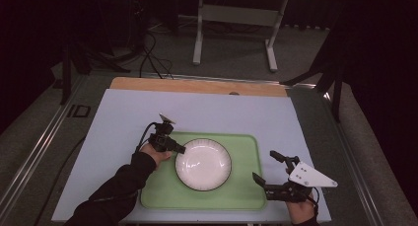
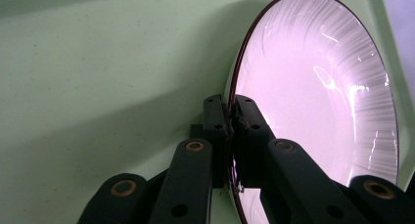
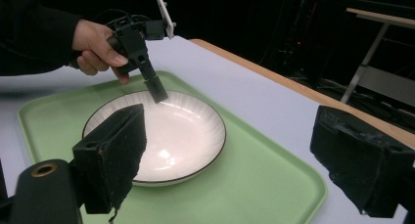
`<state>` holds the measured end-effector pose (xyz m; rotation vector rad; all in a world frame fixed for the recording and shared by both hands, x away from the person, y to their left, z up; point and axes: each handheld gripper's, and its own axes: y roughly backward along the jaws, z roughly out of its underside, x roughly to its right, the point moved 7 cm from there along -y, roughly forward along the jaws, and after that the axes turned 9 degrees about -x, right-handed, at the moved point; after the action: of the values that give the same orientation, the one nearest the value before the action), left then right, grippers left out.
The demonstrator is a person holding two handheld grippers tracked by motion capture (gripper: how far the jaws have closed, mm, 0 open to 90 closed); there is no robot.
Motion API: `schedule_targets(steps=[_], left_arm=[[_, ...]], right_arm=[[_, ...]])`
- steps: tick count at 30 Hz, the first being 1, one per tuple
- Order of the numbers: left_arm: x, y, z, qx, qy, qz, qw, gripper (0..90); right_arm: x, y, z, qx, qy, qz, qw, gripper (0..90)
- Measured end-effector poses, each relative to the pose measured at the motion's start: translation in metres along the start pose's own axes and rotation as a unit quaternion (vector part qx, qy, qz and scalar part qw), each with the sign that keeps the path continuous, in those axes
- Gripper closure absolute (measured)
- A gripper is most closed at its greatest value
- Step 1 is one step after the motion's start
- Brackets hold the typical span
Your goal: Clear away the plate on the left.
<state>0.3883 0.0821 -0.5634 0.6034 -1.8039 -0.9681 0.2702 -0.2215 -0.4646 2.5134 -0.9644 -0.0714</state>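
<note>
L gripper (image 1: 178, 148): at L rim of white ribbed plate (image 1: 203, 164), jaws clamped on that rim, one jaw above, one below per L gripper view. L hand (image 1: 156, 154) over tray's L part. Plate: dark-edged, sits centre of green tray (image 1: 246, 194); tray on pale blue surface (image 1: 123, 117). R gripper (image 1: 268, 168): just off tray's R edge, jaws spread wide, nothing between, apart from plate.
</note>
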Motion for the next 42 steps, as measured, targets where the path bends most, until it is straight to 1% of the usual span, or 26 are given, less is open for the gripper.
schedule_targets(steps=[4,7,10,11,13,15,16,17,18,19,20,22,24,26,28,29,30,31,32,33,35,37,39,40,41,42], left_arm=[[0.001,0.006,-0.002,0.010,-0.002,-0.005,0.9999,82.3],[0.004,0.012,-0.001,0.012,-0.026,-0.017,0.9994,78.7],[0.010,0.021,0.000,0.022,-0.039,-0.035,0.9984,73.7],[0.010,0.021,0.000,0.022,-0.039,-0.035,0.9984,71.1],[0.015,0.029,0.000,0.036,-0.049,-0.045,0.9971,67.4],[0.020,0.035,0.001,0.047,-0.061,-0.040,0.9962,65.3],[0.022,0.037,0.001,0.048,-0.066,-0.039,0.9959,61.9],[0.025,0.039,0.002,0.051,-0.077,-0.043,0.9948,61.6],[0.025,0.039,0.002,0.051,-0.077,-0.043,0.9948,59.2],[0.031,0.044,0.004,0.060,-0.092,-0.045,0.9929,56.3],[0.034,0.046,0.005,0.064,-0.095,-0.042,0.9925,56.2],[0.041,0.051,0.007,0.075,-0.106,-0.037,0.9908,50.6],[0.047,0.054,0.008,0.079,-0.112,-0.026,0.9902,48.1],[0.053,0.056,0.010,0.081,-0.124,-0.031,0.9885,42.7],[0.059,0.059,0.011,0.083,-0.136,-0.018,0.9871,32.5],[0.061,0.061,0.011,0.090,-0.137,-0.015,0.9863,30.2],[0.063,0.064,0.012,0.097,-0.139,-0.019,0.9853,30.2],[0.065,0.067,0.012,0.105,-0.141,-0.014,0.9843,30.0],[0.068,0.070,0.013,0.114,-0.146,-0.002,0.9826,27.9],[0.070,0.072,0.014,0.117,-0.152,0.001,0.9815,23.1],[0.073,0.076,0.017,0.124,-0.161,-0.005,0.9791,18.7],[0.077,0.081,0.020,0.132,-0.172,-0.003,0.9763,12.8],[0.081,0.085,0.025,0.142,-0.184,-0.002,0.9727,5.4],[0.081,0.087,0.026,0.147,-0.186,-0.006,0.9715,0.8],[0.081,0.087,0.026,0.147,-0.186,-0.006,0.9715,0.8],[0.082,0.092,0.030,0.157,-0.194,-0.013,0.9682,0.8]], right_arm=[[0.000,0.000,0.000,0.000,0.002,0.000,1.0000,13.3],[0.000,0.000,0.000,0.000,0.001,0.000,1.0000,13.3],[0.001,0.000,0.000,0.000,0.000,0.000,1.0000,13.3],[0.001,0.000,0.000,0.000,0.000,0.000,1.0000,13.3],[0.000,-0.001,0.001,-0.002,0.001,0.000,1.0000,13.3],[0.000,-0.001,0.000,-0.002,0.003,0.001,1.0000,13.3],[-0.001,-0.001,0.000,-0.003,0.003,0.001,1.0000,13.3],[-0.001,-0.001,0.000,-0.003,0.003,0.001,1.0000,13.3],[0.000,0.000,0.000,-0.003,0.002,0.001,1.0000,13.3],[0.000,0.000,0.000,-0.003,0.002,0.001,1.0000,13.3],[0.000,0.000,0.000,-0.003,0.001,0.001,1.0000,13.3],[0.001,-0.001,0.001,-0.003,-0.001,0.001,1.0000,13.3],[0.000,-0.001,0.001,-0.004,0.000,0.000,1.0000,13.3],[0.000,-0.001,0.000,-0.004,0.002,0.000,1.0000,13.3],[0.000,-0.001,0.000,-0.004,0.003,0.001,1.0000,13.3],[0.000,-0.001,0.000,-0.004,0.003,0.001,1.0000,13.3],[0.000,-0.001,0.000,-0.004,0.002,0.002,1.0000,13.3],[0.000,0.000,0.000,-0.003,0.002,0.002,1.0000,13.3],[0.000,-0.001,0.000,-0.004,0.002,0.002,1.0000,13.3],[0.000,-0.001,0.001,-0.004,0.001,0.001,1.0000,13.3],[0.000,-0.001,0.000,-0.004,0.001,0.002,1.0000,13.3],[-0.001,-0.001,0.000,-0.004,0.002,0.001,1.0000,13.3],[-0.001,-0.001,0.000,-0.003,0.003,0.001,1.0000,13.3],[-0.001,-0.001,0.000,-0.003,0.003,0.001,1.0000,13.3],[-0.001,-0.001,0.000,-0.004,0.003,0.001,1.0000,13.3],[-0.001,-0.002,0.000,-0.004,0.003,0.000,1.0000,13.3]])
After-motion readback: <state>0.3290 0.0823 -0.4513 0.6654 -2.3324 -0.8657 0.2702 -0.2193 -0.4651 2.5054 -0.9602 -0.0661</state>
